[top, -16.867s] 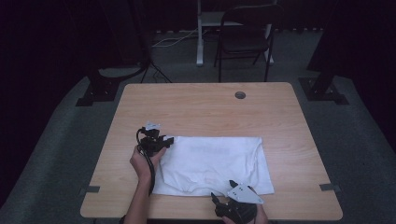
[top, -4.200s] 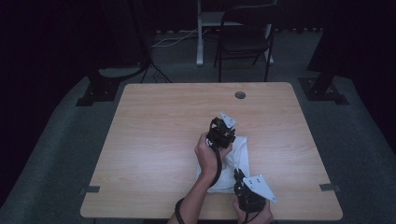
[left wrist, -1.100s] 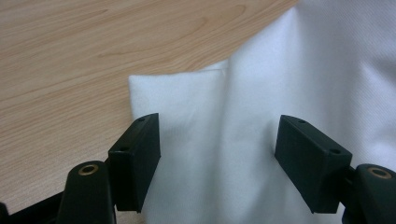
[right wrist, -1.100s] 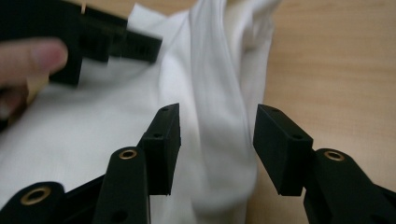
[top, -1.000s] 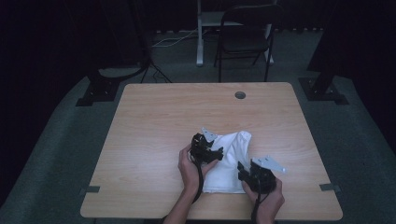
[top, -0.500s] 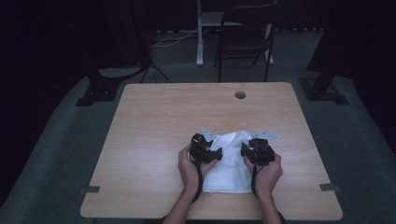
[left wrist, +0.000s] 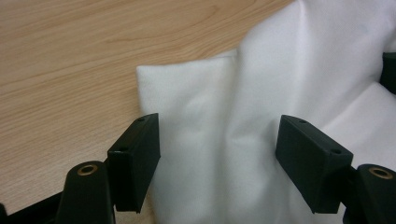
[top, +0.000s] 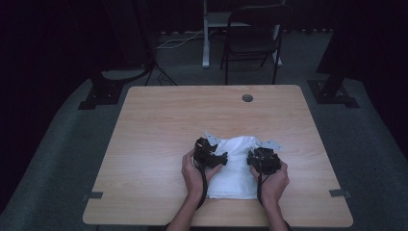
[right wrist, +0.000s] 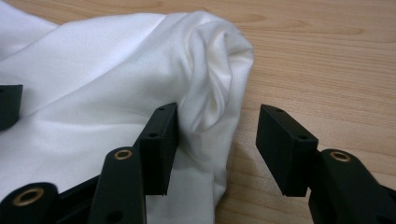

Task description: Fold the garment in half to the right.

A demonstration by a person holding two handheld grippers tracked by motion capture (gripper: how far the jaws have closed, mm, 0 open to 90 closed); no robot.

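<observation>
- White cloth (top: 236, 166): folded bundle lying on the near half of the wooden table (top: 159, 130), right of centre, with its near edge close to the table's near edge.
- Left gripper (top: 215, 156): at the cloth's left edge, held in the person's left hand (top: 192, 174). In the left gripper view (left wrist: 217, 154) its jaws stand wide apart with cloth spanning the gap; the pads do not press on the fabric, and nothing is gripped.
- Right gripper (top: 262, 155): at the cloth's right edge, held in the right hand (top: 273, 183). In the right gripper view (right wrist: 217, 135) its jaws are about half open; a rounded fold of cloth lies against the inner face of one jaw, the other jaw stands over bare wood, and nothing is clamped.
- Surroundings: a round cable hole (top: 247, 98) near the table's far edge; a folding chair (top: 252, 41) beyond the table on the grey floor; dark stand bases at far left (top: 103, 89) and far right (top: 332, 91); tape strips at the near left (top: 91, 196) and near right (top: 339, 193) edges.
- Obstructions: table surface around the cloth is bare wood; only the two grippers flank the bundle.
</observation>
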